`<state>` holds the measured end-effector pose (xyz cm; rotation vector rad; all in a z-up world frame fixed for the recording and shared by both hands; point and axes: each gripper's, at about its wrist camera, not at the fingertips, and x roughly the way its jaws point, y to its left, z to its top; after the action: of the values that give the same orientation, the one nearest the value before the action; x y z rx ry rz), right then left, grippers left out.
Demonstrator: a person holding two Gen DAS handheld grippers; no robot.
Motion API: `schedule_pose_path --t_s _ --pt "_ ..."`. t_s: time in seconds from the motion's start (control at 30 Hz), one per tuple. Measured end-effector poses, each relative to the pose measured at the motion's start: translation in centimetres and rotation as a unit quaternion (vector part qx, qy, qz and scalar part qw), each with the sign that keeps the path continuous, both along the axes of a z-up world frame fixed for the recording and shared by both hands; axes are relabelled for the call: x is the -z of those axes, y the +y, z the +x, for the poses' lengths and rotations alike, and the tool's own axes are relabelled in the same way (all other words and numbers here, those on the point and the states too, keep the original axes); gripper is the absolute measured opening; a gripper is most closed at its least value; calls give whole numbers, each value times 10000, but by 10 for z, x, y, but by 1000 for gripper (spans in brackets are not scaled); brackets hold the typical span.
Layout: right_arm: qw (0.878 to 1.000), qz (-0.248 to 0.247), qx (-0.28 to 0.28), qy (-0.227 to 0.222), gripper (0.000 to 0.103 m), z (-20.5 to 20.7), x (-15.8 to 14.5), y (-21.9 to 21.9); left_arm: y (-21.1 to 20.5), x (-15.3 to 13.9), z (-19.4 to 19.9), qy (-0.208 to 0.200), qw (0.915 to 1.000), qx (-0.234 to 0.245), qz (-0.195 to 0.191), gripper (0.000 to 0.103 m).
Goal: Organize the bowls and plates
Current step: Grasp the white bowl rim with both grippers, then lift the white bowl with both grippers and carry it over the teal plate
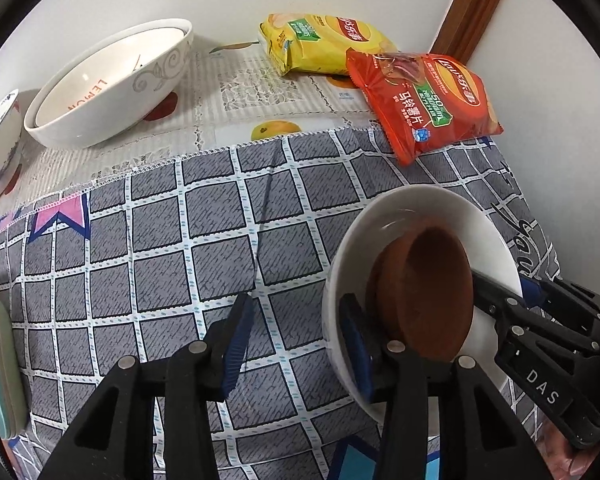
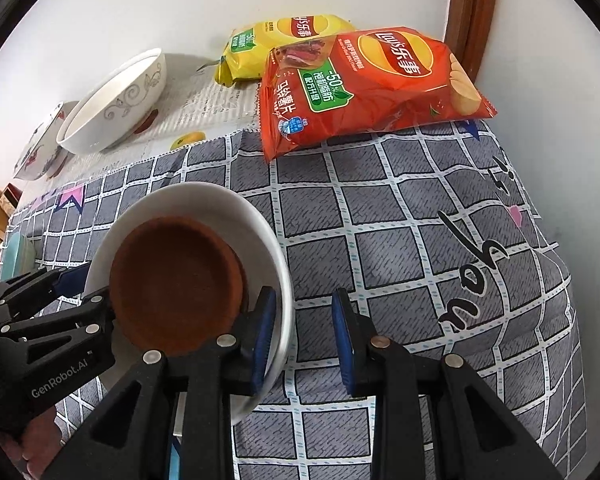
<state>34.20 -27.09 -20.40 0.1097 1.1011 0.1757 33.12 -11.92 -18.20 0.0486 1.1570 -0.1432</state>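
Note:
A white bowl [image 1: 412,216] with a small brown bowl [image 1: 428,292] inside stands on the grey checked cloth; both show in the right wrist view too, the white bowl [image 2: 228,208] and the brown bowl [image 2: 176,284]. My left gripper [image 1: 296,344] is open, its jaws either side of the white bowl's left rim, one pad inside. My right gripper [image 2: 304,340] is open astride the right rim in the same way. Neither pad pair is closed on the rim.
A large white patterned bowl [image 1: 112,84] with another nested inside and a blue-and-red painted bowl [image 1: 0,140] stand at the back left. Yellow [image 1: 324,42] and red [image 1: 424,100] chip bags lie at the back right. Stacked green plates [image 1: 0,364] sit at the left edge.

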Motion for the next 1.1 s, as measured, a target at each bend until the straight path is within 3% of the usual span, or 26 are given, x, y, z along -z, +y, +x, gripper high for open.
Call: schedule_pose_path --t_s 0.2,0.47,0.7,1.1 --pt "10000 3 -34 -27 24 -2 -1 1 0 0 -1 -37 10000 -14 2 42" --pt "9998 164 -67 -117 13 -6 -1 4 -4 1 -5 -1 9990 119 -436 13" --pt "9986 477 201 -47 11 -5 0 -2 -7 -1 -6 -45 9991 88 -412 12" --pt "9980 501 341 -163 10 -24 -19 -1 0 -16 -23 -157 9989 31 -429 11"
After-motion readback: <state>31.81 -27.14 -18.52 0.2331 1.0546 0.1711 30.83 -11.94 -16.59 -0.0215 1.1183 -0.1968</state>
